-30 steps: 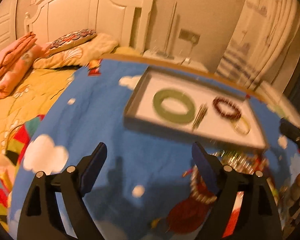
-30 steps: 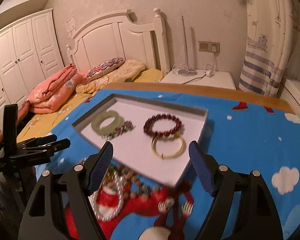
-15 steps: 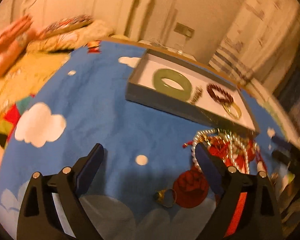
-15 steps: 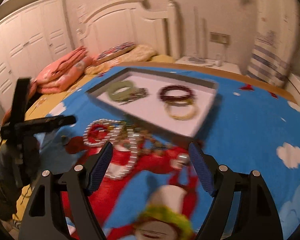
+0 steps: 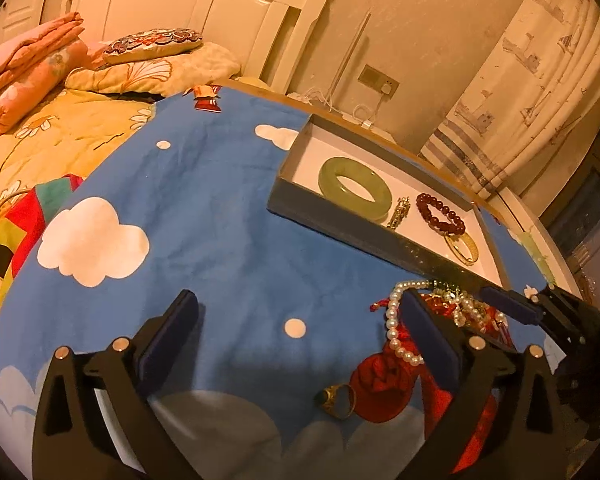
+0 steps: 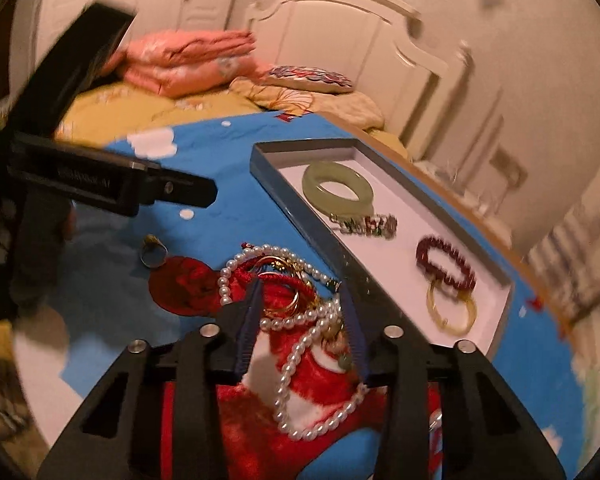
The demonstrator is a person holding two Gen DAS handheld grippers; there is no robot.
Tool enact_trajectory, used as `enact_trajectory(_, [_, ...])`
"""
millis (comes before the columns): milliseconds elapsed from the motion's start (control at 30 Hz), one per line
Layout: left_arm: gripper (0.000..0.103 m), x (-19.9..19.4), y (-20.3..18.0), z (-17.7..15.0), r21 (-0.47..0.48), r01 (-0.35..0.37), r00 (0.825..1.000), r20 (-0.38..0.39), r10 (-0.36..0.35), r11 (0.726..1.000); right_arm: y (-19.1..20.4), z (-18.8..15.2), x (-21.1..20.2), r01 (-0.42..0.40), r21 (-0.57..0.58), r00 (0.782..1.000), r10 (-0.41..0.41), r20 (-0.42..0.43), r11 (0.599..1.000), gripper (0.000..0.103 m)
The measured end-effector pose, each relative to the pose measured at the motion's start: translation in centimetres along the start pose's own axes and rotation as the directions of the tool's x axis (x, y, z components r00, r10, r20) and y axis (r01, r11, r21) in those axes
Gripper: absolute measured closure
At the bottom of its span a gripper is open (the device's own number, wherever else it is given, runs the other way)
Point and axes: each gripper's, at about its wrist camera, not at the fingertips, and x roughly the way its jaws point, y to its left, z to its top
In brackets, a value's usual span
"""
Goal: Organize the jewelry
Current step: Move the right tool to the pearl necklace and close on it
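Bedroom light lay warm over a table spread with a blue cartoon cloth (image 5: 204, 216), white clouds printed on it, with a bed and white headboard (image 5: 204, 8) behind. At far left of the left wrist view sat folded pink bedding (image 5: 24, 68) and a patterned pillow (image 5: 152, 42). Nearer, the left gripper (image 5: 296, 320) angled downward toward the cloth, its jaws opening and spread wide over bare fabric with nothing between them. Just ahead of its right finger lay a gold ring (image 5: 338, 400) beside a red printed patch. Further right, a tangled heap of jewelry (image 6: 284, 288) rested on the cloth against the near wall of the tray: a pearl necklace (image 6: 300, 364) looped through red cord and gold bangles.

Over that heap the right gripper (image 6: 300, 308) tilted down, rolled slightly, its jaws closing with the pearls and gold bangles lying between the blue pads; whether the pads already pressed them could not be told through the blur. In the left wrist view its dark fingers (image 5: 508, 308) reached in from the right edge.

Beyond the heap stood the shallow grey tray (image 5: 324, 216) with a white floor. Inside, left to right, lay a green jade bangle (image 5: 354, 186), a small beaded clasp piece (image 5: 398, 212), a dark red bead bracelet (image 5: 440, 214) and a gold bangle (image 5: 464, 248) touching it. A patterned curtain (image 5: 532, 80) hung at far right.
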Motion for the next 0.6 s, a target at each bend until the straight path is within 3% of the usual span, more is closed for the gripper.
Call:
enact_trajectory(167, [0.003, -1.1, 0.5, -0.2, -0.028, 0.021, 0.998, 0.058, -0.020, 0.999, 2.3, 0.3, 0.7, 0.090, -0.191, 0.996, -0.093, -0.008, 0.978, 0.068])
enact_trajectory(433, [0.003, -2.8, 3.6, 0.1, -0.200, 0.096, 0.984, 0.165, -0.063, 0.975, 5.3, -0.7, 2.7, 0.234, -0.453, 0.968, -0.249, 0.028, 0.860, 0.075])
enact_trajectory(600, [0.003, -2.9, 4.9, 0.1, -0.272, 0.121, 0.982, 0.172, -0.075, 0.955, 5.4, -1.1, 2.6, 0.241, -0.481, 0.965, -0.260, 0.029, 0.843, 0.078])
